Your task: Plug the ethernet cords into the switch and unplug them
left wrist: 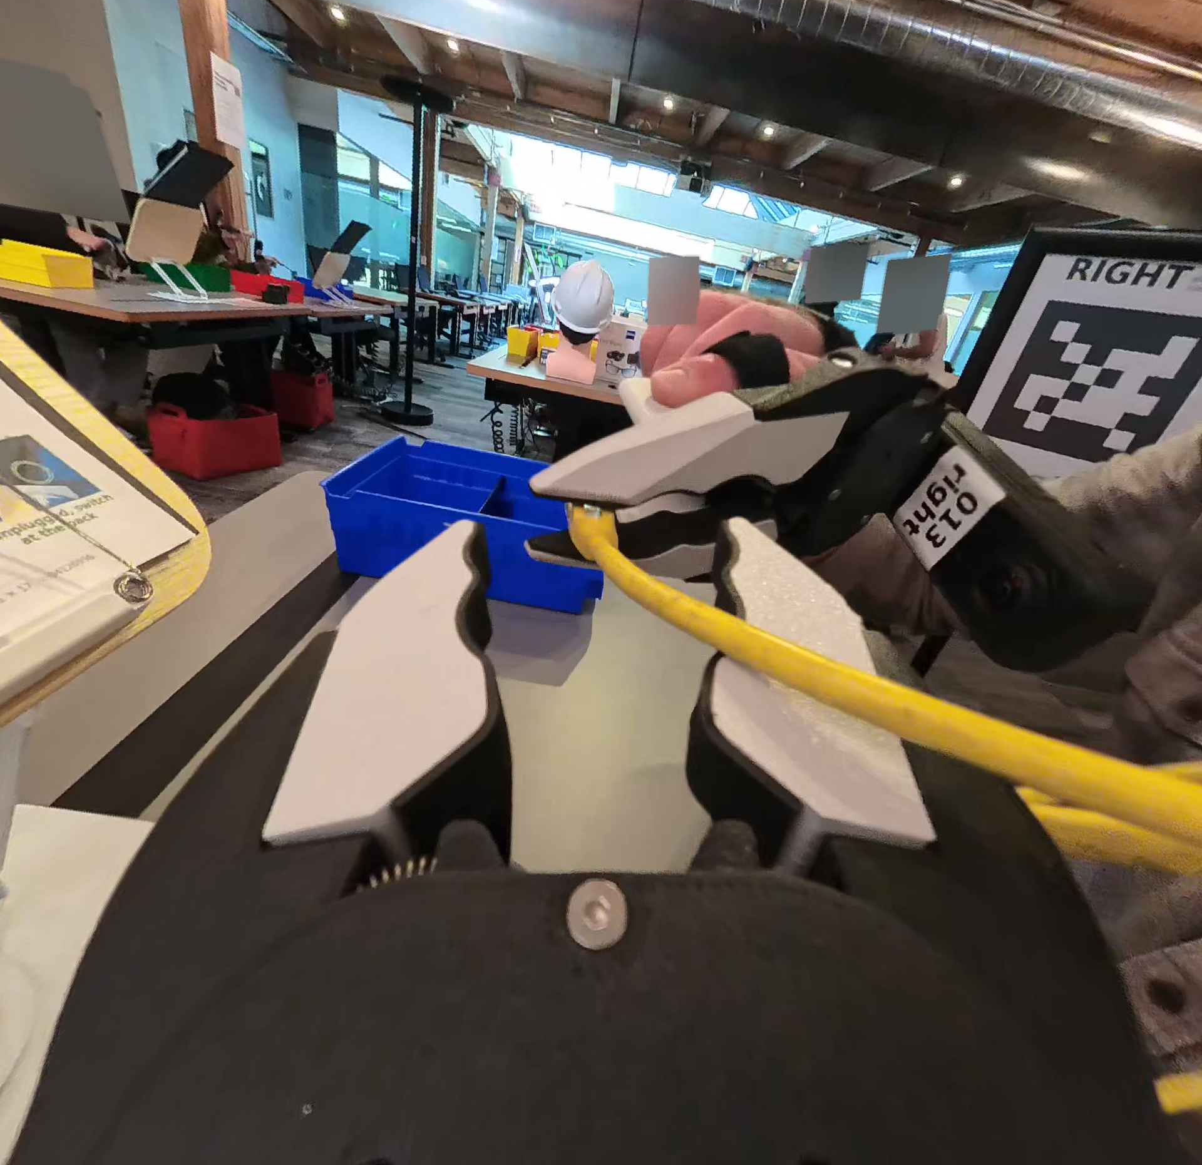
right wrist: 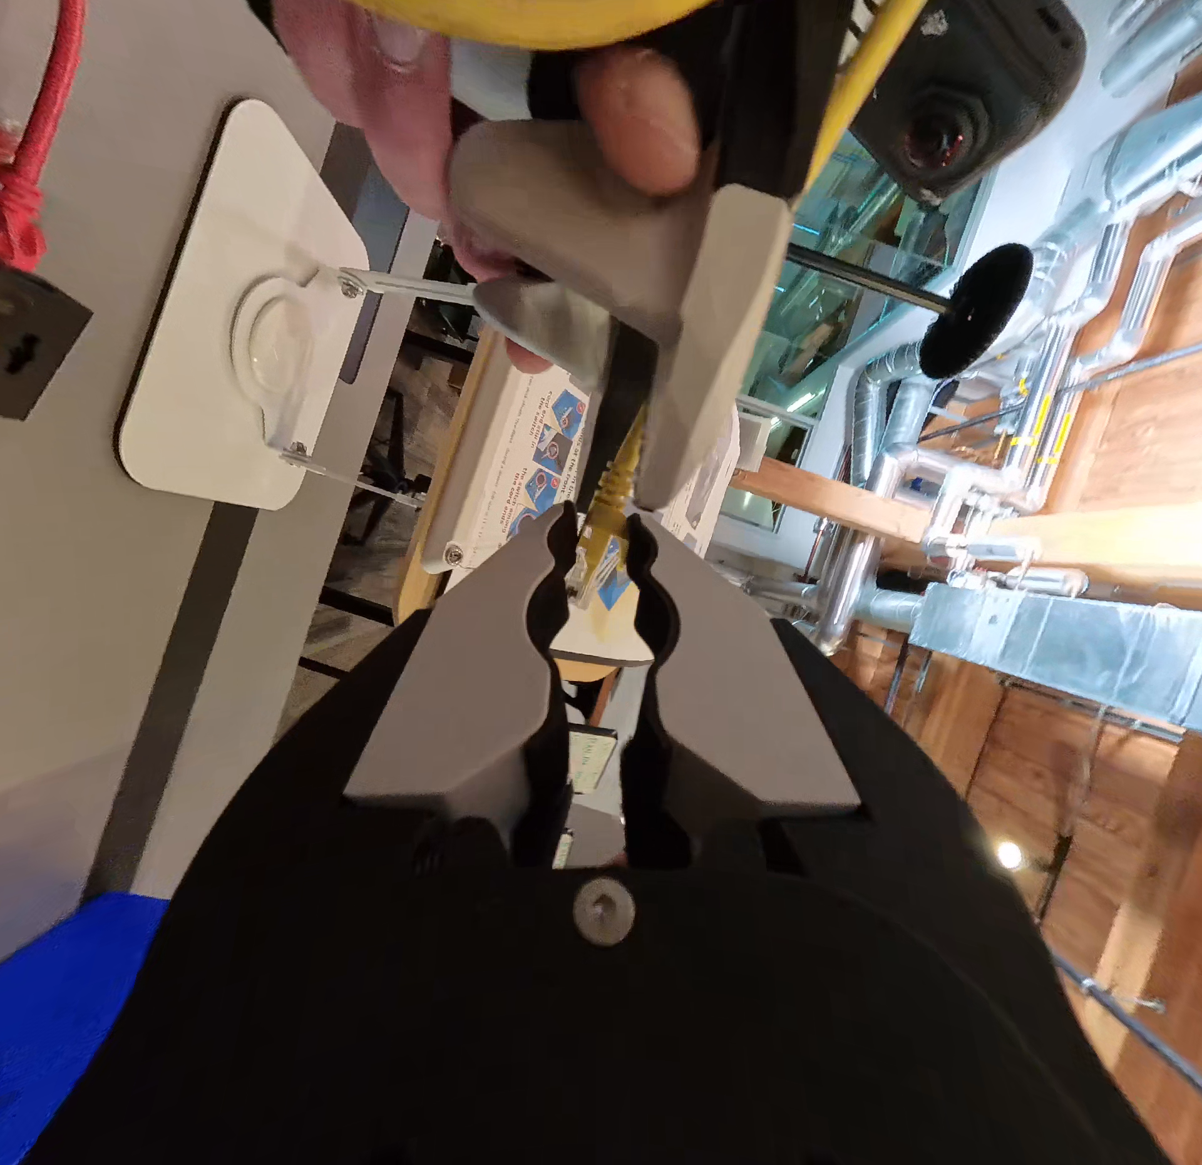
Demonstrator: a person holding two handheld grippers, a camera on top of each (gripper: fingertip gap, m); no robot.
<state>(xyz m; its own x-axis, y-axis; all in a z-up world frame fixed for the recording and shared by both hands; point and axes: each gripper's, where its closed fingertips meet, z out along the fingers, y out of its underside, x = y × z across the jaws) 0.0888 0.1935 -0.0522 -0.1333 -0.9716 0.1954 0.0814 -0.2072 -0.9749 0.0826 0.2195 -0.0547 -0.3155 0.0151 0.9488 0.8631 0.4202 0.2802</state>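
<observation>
The left gripper (left wrist: pixel 603 535) sits nearest, its jaws wide apart and holding nothing. The yellow ethernet cord (left wrist: pixel 780 652) lies across the top of its right finger (left wrist: pixel 813 743) and is not pinched. Just ahead, the right gripper (left wrist: pixel 536 514) enters from the right and is clamped on the end of that cord, in the air above the grey surface (left wrist: pixel 585 743). The right wrist view shows the clear plug (right wrist: pixel 595 548) seated between the nearly closed fingertips. The plug tip points back toward the gripper body, and the boot and cord lead away forward. Beyond both grippers, a blue divided bin (left wrist: pixel 416 509) rests on the surface and an instruction card (left wrist: pixel 65 516) stands to the left. A red cord (right wrist: pixel 58 93) lies at the frame edge. The switch cannot be identified in either view. The step in hand appears to be orienting the plug for insertion. Because the plug faces inward, a transfer is probably required. Close the left gripper on the cord just behind the boot, and only then release the right. Keep the latch tab free of the pads, leave slack in the cord, and present the plug square to the port.
</observation>
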